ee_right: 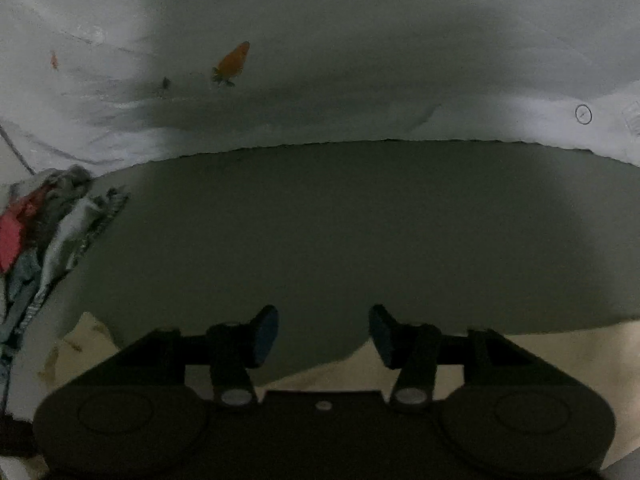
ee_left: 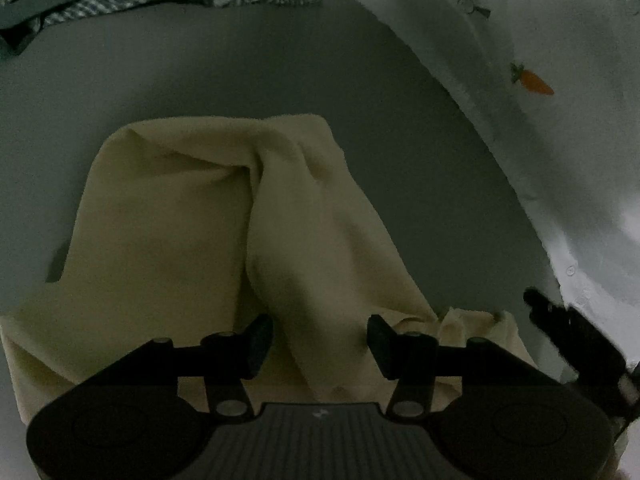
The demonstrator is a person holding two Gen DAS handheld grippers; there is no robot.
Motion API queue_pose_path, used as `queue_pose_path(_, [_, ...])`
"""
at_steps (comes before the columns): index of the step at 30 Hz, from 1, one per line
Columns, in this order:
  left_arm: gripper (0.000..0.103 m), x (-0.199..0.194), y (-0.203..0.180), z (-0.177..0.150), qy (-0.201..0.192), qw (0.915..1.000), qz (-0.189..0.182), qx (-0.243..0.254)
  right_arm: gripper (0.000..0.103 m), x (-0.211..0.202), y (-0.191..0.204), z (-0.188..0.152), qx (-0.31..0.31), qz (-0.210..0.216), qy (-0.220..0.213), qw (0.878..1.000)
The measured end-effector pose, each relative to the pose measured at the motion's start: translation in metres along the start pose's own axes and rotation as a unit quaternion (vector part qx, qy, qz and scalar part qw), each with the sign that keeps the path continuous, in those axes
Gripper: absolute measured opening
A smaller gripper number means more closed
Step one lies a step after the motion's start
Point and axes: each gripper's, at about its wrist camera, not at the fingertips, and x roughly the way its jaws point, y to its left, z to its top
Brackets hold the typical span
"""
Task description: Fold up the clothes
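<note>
A cream-yellow garment (ee_left: 192,232) lies rumpled on the grey surface (ee_left: 240,72), with a raised fold running down its middle. My left gripper (ee_left: 320,346) is open just above the near part of this fold, with cloth between and below the fingers. My right gripper (ee_right: 323,336) is open and empty over the bare grey surface (ee_right: 360,232); the cream garment's edge (ee_right: 560,356) shows under it at the lower right and lower left. The other gripper's dark body (ee_left: 576,340) shows at the right in the left wrist view.
A white sheet with an orange carrot print (ee_left: 534,82) drapes along the right in the left wrist view and across the back in the right wrist view (ee_right: 234,60). A heap of grey checked and red clothes (ee_right: 44,232) lies at the left, also at the far left (ee_left: 80,4).
</note>
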Motion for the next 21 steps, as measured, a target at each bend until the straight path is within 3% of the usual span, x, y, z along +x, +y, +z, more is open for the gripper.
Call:
queue_pose_path(3, [0.054,-0.001,-0.002,-0.001,-0.004,1.0,0.0,0.007,0.047,-0.023,-0.024,0.008,0.081,-0.02,-0.035,0.996])
queue_pose_path(5, [0.054,0.002,-0.002,-0.001,0.0,1.0,0.002,0.008,0.05,-0.051,-0.052,0.006,0.125,-0.058,-0.057,0.989])
queue_pose_path(10, [0.052,0.013,-0.002,-0.004,0.03,0.9992,-0.027,0.0,0.05,-0.102,-0.118,-0.017,0.207,-0.118,-0.068,0.969])
queue_pose_path(11, [0.049,0.013,-0.003,-0.006,0.029,0.9989,-0.036,-0.002,0.05,-0.112,-0.126,-0.024,0.219,-0.129,-0.072,0.964])
queue_pose_path(13, [0.018,0.011,-0.007,-0.007,0.022,0.9986,-0.049,-0.002,0.05,-0.13,-0.142,-0.037,0.242,-0.151,-0.079,0.955])
queue_pose_path(15, [0.008,0.007,-0.01,-0.006,0.014,0.9984,-0.055,-0.004,0.05,-0.137,-0.15,-0.046,0.258,-0.159,-0.083,0.95])
queue_pose_path(18, [0.004,0.0,-0.01,0.0,0.001,0.9953,-0.092,-0.028,0.05,-0.147,-0.161,-0.06,0.28,-0.17,-0.088,0.941])
queue_pose_path(21, [0.004,-0.008,-0.016,0.013,-0.018,0.9922,-0.118,-0.037,0.051,-0.142,-0.154,-0.059,0.264,-0.164,-0.083,0.947])
